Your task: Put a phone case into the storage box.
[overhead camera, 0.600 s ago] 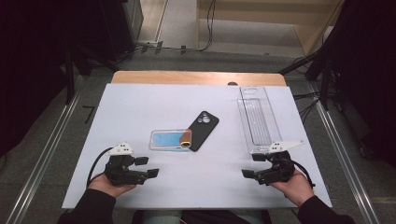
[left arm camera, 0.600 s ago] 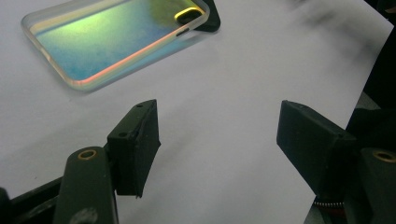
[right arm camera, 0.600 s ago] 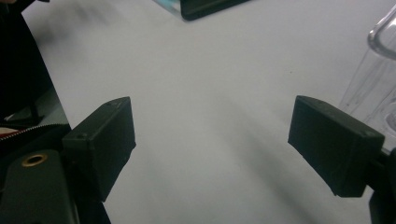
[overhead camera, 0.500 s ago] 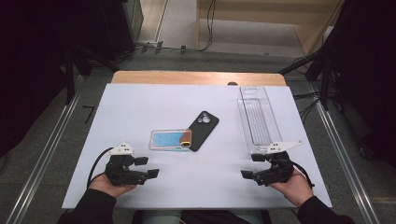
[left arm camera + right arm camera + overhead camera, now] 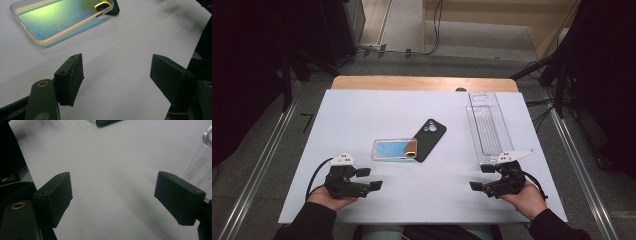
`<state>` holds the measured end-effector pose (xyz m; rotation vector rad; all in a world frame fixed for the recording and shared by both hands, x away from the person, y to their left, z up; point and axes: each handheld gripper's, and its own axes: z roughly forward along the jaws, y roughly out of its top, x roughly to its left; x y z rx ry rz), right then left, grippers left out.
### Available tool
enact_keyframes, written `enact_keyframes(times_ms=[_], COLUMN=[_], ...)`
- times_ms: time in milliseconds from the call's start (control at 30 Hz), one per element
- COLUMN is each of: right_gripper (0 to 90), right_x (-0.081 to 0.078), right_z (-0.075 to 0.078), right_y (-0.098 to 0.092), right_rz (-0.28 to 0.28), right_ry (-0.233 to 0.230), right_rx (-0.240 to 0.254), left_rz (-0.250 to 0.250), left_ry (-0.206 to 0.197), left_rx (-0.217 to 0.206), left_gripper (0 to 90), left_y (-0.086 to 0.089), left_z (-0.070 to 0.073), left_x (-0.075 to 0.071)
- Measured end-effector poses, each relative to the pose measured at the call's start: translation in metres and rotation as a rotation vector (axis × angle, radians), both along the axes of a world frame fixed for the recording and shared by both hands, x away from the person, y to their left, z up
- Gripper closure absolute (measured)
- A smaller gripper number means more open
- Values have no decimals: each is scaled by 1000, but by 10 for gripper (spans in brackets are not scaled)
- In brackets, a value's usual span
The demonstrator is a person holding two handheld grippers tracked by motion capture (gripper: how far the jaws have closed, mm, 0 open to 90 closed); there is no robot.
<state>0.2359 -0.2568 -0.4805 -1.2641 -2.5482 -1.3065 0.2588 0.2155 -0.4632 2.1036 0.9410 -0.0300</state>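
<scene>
Your left gripper point(image 5: 371, 178) rests low over the white table point(image 5: 362, 115) near its front edge, its jaws spread wide with only bare tabletop between them. Your right gripper point(image 5: 479, 177) sits at the front right, likewise spread and holding nothing. The iridescent phone case point(image 5: 394, 149) lies flat at the table's middle, ahead of your left gripper and well apart from it (in the left gripper view it shimmers green and blue). The black phone point(image 5: 429, 139) lies tilted, touching the case's right end. The clear plastic tray point(image 5: 488, 128) lies lengthwise just beyond your right gripper.
</scene>
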Motion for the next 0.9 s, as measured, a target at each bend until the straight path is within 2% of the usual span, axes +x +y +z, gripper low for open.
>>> enact_keyframes(times_ms=[133, 200, 267, 400, 600, 667, 733, 833, 900], right_gripper=[131, 131, 131, 131, 131, 131, 131, 131, 131], right_x=[0, -1, -3, -4, -4, -3, -2, -1, 0], right_z=[1, 2, 1, 1, 2, 1, 1, 2, 2], right_y=[0, 1, 0, 0, 1, 1, 2, 2, 2], right_rz=[-8, -10, -2, -3, 7, 10, 16, 13, 13], right_ry=[-7, -9, -8, -3, -3, -1, 3, 1, 2], right_rx=[9, 11, -8, 7, 6, 5, 7, 21, 22], left_rz=[-6, -7, -13, -19, -21, -18, -10, 9, 8], left_ry=[-11, -16, -34, -53, -52, -58, -40, -41, -45], left_rx=[5, -4, -24, -39, -11, -21, -39, -27, -20], left_gripper=[272, 272, 273, 276, 276, 280, 319, 316, 281], left_y=[0, 1, 1, 0, -2, 0, 1, 3, 4], left_z=[0, 0, 1, 2, 2, 3, 5, 5, 4], left_x=[-2, -2, -2, -4, -4, -3, -1, -1, -2])
